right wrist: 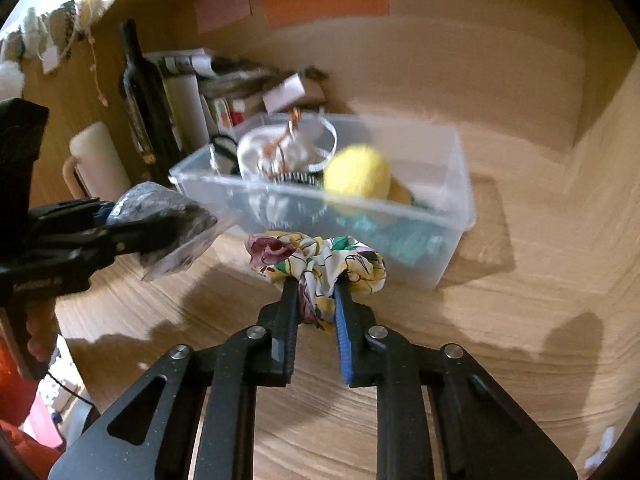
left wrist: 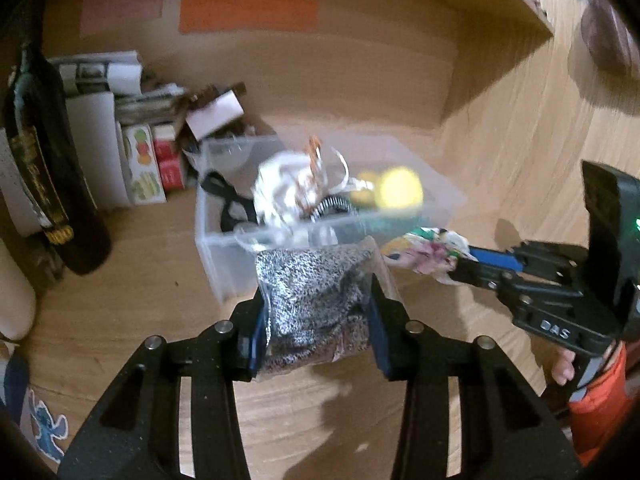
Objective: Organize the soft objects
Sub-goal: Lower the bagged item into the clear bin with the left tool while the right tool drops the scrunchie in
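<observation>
Broadly, a wooden desk (right wrist: 500, 320) carries everything, with a clear plastic bin (right wrist: 448, 240) standing on it near the back wall. Left of the bin stands a dark wine bottle (left wrist: 52, 184) beside a stack of boxes and papers (left wrist: 136, 140). Inside the bin lie a yellow ball (right wrist: 357, 176), a white bundle with ribbon (left wrist: 288, 188) and a black strap (left wrist: 228, 204). Just in front of the bin, the left tool (left wrist: 316, 320) is pinching a clear bag of grey speckled fabric (left wrist: 312, 304), held above the desk. Beside it, the right tool (right wrist: 316, 300) is pinching a floral scrunchie (right wrist: 320, 256), close to the bin's front wall; whether they touch is unclear.
</observation>
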Demonstrator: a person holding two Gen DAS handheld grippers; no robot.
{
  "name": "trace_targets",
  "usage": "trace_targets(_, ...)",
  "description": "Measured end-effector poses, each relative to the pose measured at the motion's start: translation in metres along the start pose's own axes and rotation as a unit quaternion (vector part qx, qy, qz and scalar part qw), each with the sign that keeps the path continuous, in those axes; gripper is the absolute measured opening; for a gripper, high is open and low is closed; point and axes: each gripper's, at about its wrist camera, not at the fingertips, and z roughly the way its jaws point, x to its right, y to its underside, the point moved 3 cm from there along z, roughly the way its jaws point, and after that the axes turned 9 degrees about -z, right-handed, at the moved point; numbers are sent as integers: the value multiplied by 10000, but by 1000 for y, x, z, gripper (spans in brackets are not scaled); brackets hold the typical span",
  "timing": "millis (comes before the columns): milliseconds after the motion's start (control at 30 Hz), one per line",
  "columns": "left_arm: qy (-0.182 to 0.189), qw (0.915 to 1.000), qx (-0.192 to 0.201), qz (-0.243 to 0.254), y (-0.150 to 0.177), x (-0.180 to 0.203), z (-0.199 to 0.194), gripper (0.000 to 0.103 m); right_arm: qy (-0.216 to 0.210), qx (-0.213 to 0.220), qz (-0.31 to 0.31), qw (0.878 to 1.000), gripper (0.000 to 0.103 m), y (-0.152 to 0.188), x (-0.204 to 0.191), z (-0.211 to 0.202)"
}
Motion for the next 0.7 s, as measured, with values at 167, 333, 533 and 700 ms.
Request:
trace_targets(167,4,9994,338,-83,-23,-2,-5,42,80,391,-49,9992,15,-15,-1,-22)
trace_targets(333,6,9976,673,-179,-45,-4,-11,42,225,795,-74,9966,15,-34,1,-41)
trace_targets(533,7,9962,835,-262,-70,-6,-2,42,375,1168,-30,9924,15,-62,11,-44)
trace_targets(700,-78,9966,782,-250,-78,-6,17,42,367,1151,-1,9927,15,-80,16,-28)
